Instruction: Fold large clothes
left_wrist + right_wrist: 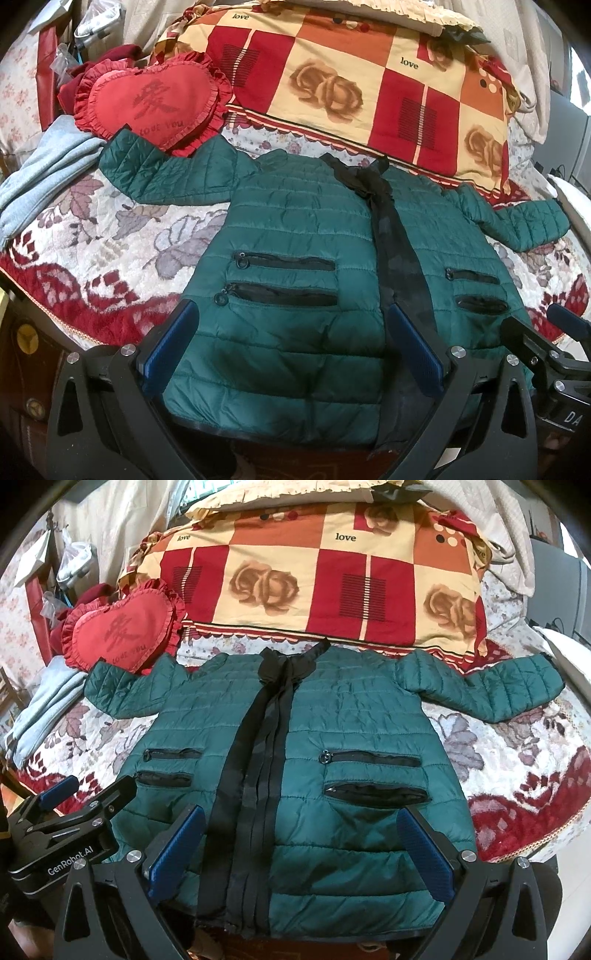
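Left gripper (291,354) and right gripper (303,845): jaws spread wide, empty, above the hem of the green quilted jacket (295,236). Jacket lies flat on the floral bed blanket (110,236), sleeves outspread. Left gripper body reads "GenRobot.AI". Checked quilt (314,587) reads "love". Heart cushion (155,107) overlaps one sleeve.

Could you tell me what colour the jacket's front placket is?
Black, on the green jacket; placket clearest in the right wrist view.
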Demonstrator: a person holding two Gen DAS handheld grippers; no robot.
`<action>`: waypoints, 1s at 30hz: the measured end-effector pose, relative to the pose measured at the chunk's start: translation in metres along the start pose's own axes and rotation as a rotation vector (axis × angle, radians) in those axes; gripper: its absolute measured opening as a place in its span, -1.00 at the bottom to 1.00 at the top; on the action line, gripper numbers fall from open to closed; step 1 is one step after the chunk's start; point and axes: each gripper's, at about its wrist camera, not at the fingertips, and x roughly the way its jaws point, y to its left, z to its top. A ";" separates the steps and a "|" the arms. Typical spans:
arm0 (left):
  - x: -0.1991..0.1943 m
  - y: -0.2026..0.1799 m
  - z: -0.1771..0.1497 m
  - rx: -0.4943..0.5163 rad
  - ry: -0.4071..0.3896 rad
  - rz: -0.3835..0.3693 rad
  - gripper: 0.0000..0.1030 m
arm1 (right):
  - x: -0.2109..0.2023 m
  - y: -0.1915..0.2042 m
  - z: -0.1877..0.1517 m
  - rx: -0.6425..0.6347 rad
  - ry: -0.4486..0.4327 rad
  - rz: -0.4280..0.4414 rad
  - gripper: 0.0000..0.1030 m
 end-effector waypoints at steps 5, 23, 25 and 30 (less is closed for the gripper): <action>-0.001 0.002 0.000 -0.002 -0.001 0.001 0.99 | 0.000 0.001 -0.001 -0.022 -0.020 -0.011 0.99; -0.001 0.002 -0.003 -0.003 0.002 0.000 0.99 | -0.001 0.006 -0.002 -0.027 -0.016 0.008 0.99; -0.001 0.002 -0.003 -0.005 0.003 0.002 0.98 | 0.000 0.006 -0.002 -0.037 -0.021 0.000 0.99; 0.001 0.001 -0.005 -0.006 0.006 0.002 0.99 | 0.002 0.007 -0.003 -0.047 -0.018 -0.012 0.99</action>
